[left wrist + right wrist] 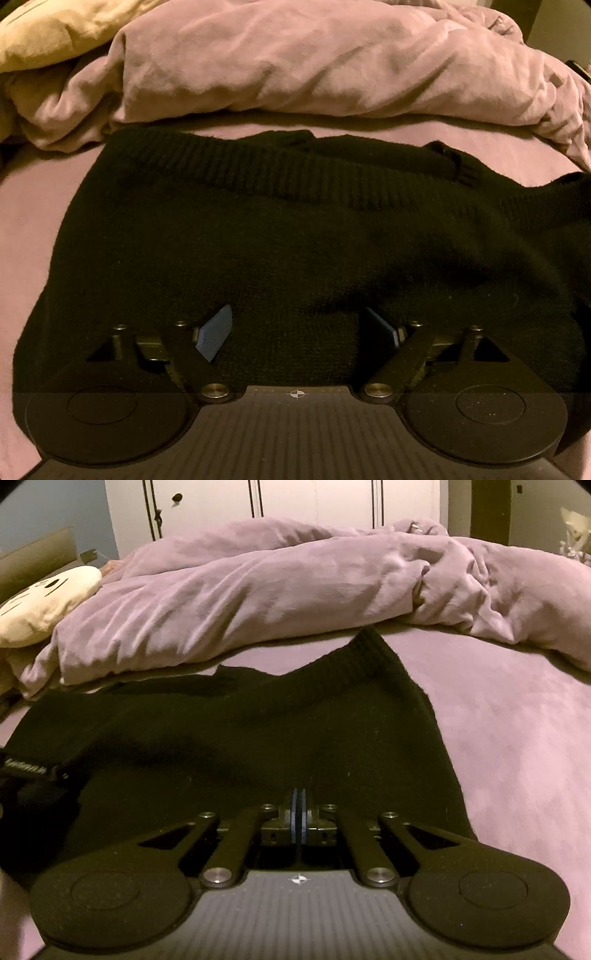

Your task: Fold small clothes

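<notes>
My left gripper [295,332] stands with its blue pads [216,332] wide apart, low over the near edge of the black knit sweater [295,229]; knit fabric lies between them, but neither pad presses on it. My right gripper [298,812] has its pads pressed together, and I cannot tell whether any fabric is pinched in them. The sweater lies spread on the mauve bed sheet [517,738], its ribbed hem [258,166] on the far side and a cuff [463,173] tucked on top. I judge it partly folded: the sleeves look brought in, the body still needs folding over. Beyond lies the rumpled duvet [295,74].
</notes>
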Demonstrator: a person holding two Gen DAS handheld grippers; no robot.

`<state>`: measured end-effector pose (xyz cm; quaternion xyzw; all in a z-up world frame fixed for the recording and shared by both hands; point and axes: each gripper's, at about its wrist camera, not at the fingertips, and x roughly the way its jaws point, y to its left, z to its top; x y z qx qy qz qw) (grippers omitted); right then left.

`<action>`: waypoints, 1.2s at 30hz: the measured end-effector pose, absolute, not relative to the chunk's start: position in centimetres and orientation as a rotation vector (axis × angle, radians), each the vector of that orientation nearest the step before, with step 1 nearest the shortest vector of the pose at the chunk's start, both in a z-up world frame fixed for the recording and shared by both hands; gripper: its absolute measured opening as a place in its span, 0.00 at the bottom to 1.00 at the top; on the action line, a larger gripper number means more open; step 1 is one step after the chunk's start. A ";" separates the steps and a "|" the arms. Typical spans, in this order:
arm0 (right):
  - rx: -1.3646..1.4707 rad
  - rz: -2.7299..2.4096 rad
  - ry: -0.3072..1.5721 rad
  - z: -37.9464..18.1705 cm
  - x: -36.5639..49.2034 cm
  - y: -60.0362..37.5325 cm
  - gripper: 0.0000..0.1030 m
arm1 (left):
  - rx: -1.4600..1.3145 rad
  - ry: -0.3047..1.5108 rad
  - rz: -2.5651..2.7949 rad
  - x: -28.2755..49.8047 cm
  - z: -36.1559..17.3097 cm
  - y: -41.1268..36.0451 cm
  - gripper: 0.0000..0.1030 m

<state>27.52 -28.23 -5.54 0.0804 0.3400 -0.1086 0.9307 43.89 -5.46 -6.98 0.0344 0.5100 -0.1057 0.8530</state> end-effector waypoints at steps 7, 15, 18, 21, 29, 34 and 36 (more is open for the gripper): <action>0.227 -0.223 0.683 -5.3 25.5 -28.7 0.02 | 0.064 1.075 -0.213 43.8 -6.8 -5.3 0.83; 0.315 -0.303 0.697 -4.5 22.1 -30.6 0.37 | -0.149 1.027 -0.219 40.3 -4.4 -0.6 0.82; 0.459 -0.354 0.691 -4.8 19.0 -32.5 0.39 | -0.268 1.047 -0.179 37.3 -4.5 2.6 0.85; 0.582 -0.385 0.695 -5.4 16.0 -34.0 0.39 | -0.374 1.122 -0.096 34.6 -6.3 6.0 0.85; 0.956 -0.368 0.660 -8.6 12.4 -37.4 0.53 | -0.655 1.073 -0.067 32.9 -8.8 11.2 0.85; 1.217 -0.302 0.571 -11.6 13.2 -37.9 0.58 | -0.854 0.990 -0.028 34.6 -10.2 12.7 0.85; 1.251 -0.307 0.533 -12.2 14.0 -37.9 0.61 | -0.915 0.968 -0.012 35.3 -10.7 13.1 0.85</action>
